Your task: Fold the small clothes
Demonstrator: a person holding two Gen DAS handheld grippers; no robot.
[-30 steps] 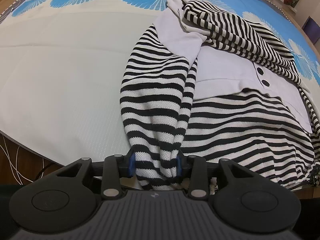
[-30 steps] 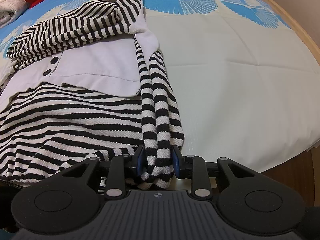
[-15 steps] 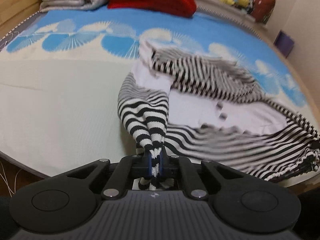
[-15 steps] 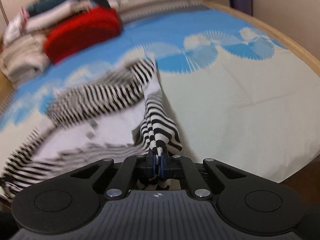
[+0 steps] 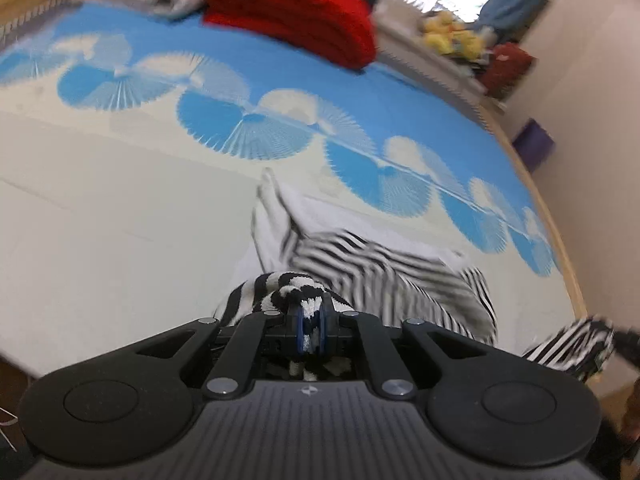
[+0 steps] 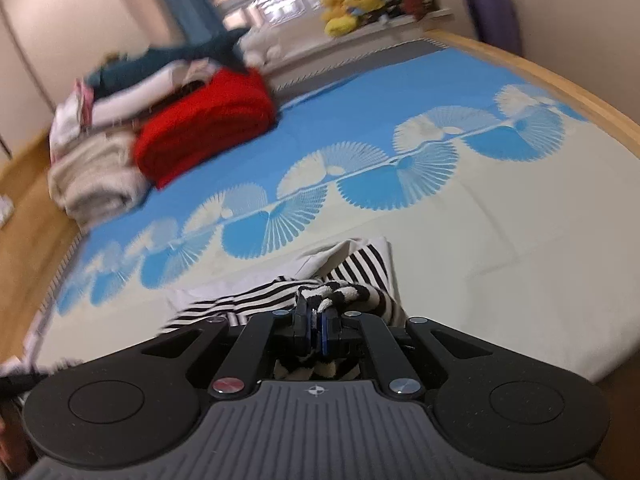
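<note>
Jaws of the left gripper (image 5: pixel 310 326) are clamped on a bunched fold of the striped garment (image 5: pixel 384 268), a white strip of knit pinched between the blue pads. Jaws of the right gripper (image 6: pixel 315 326) are likewise closed tight on another bunch of the same black-and-white cloth, a tuft of it sticking up just above the pads. Taking the red folded blanket (image 6: pixel 208 128) as the landmark: the striped garment lies well apart from it, at the near end of the bed (image 5: pixel 120 220), on the cream part of the sheet, with the row of blue fan shapes between the two. In the left wrist view the garment trails from the grip toward the right, blurred, and one striped end (image 5: pixel 576 344) hangs at the bed's near edge. A pale plain panel of the garment (image 5: pixel 272 208) points toward the red blanket. Beside the blanket sit folded pale blankets (image 6: pixel 92 176); beyond it, yellow soft toys (image 6: pixel 348 12) rest on a ledge.
</note>
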